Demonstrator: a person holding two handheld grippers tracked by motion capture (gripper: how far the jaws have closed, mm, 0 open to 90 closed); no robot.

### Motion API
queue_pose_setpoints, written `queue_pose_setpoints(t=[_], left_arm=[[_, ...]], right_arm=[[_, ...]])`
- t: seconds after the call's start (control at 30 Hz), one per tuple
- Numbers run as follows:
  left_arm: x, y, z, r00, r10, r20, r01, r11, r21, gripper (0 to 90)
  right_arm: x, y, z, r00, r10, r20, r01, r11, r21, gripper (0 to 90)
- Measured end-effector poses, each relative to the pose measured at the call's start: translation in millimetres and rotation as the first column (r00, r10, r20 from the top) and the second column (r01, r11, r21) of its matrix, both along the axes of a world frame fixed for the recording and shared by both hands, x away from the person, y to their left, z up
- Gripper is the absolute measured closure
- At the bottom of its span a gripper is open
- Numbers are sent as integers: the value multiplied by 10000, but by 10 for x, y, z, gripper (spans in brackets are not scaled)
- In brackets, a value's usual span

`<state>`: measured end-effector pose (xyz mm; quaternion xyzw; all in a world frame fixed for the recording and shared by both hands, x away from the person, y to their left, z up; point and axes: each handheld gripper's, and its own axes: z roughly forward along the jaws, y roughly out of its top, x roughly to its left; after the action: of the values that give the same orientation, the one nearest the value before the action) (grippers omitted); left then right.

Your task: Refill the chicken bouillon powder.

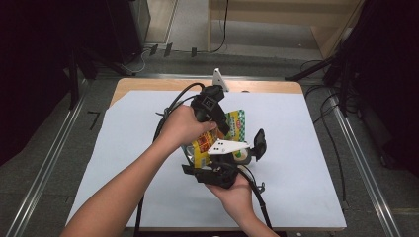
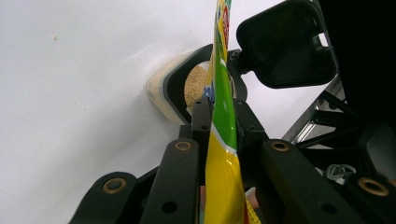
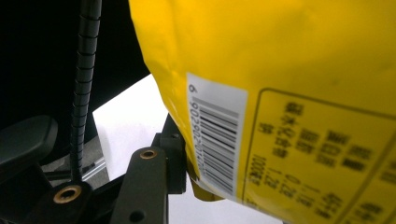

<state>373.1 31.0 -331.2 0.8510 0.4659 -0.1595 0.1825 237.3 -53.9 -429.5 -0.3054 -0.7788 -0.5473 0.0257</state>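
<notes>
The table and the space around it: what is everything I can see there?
Bag: one, yellow and green with a barcode, held up over the middle of the table between both grippers.
Container: one, clear with a black rim and an open black lid, tan powder inside, on the table under the bag.
Table: one, white sheet over a wooden top.
Floor: grey, around the table, with metal rails at both sides.
Cables: several, black, on the floor at the right.
Left gripper: one, black, jaws shut on the bag's edge.
Right gripper: one, black with a grey plate, clamped on the bag's bottom corner.
Hands: two, one on each gripper.
</notes>
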Motion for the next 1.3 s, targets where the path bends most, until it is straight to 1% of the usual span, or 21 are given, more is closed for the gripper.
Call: queue_pose_setpoints(t=[0.43, 0.67, 0.9, 1.0, 1.13, 1.17, 1.23, 1.3], left_arm=[[3, -29, 14, 10000, -33, -5, 33, 9999, 137, 823], [-2, -35, 13, 10000, -41, -19, 42, 9998, 176, 826], [-22, -62, 7, 9999, -89, 53, 88, 9995, 319, 821], [-32, -73, 14, 9999, -61, 87, 59, 9996, 287, 814], [-31, -69, 23, 10000, -15, 30, 14, 9997, 258, 812], [-32, -69, 24, 10000, -14, 10, 14, 9997, 241, 812], [-32, -68, 26, 10000, -64, -70, 66, 9998, 174, 812], [-34, -65, 30, 10000, -42, -73, 43, 9999, 136, 813]], right_arm=[[7, -7, 8, 9999, -12, -129, 14, 9999, 159, 650], [-4, 18, 0, 10000, -35, -51, 35, 10000, 77, 633], [-2, 45, -32, 9999, -14, -128, 15, 10000, 36, 631], [-6, 57, -42, 9999, -23, -131, 24, 10000, 11, 621], [-7, 60, -40, 9999, -8, -145, 8, 10000, 15, 621], [-7, 60, -39, 9999, -11, -142, 11, 10000, 16, 624], [-11, 56, -33, 9999, -28, -119, 27, 10000, -56, 661], [-12, 47, -26, 10000, -4, -98, 4, 10000, -33, 678]])
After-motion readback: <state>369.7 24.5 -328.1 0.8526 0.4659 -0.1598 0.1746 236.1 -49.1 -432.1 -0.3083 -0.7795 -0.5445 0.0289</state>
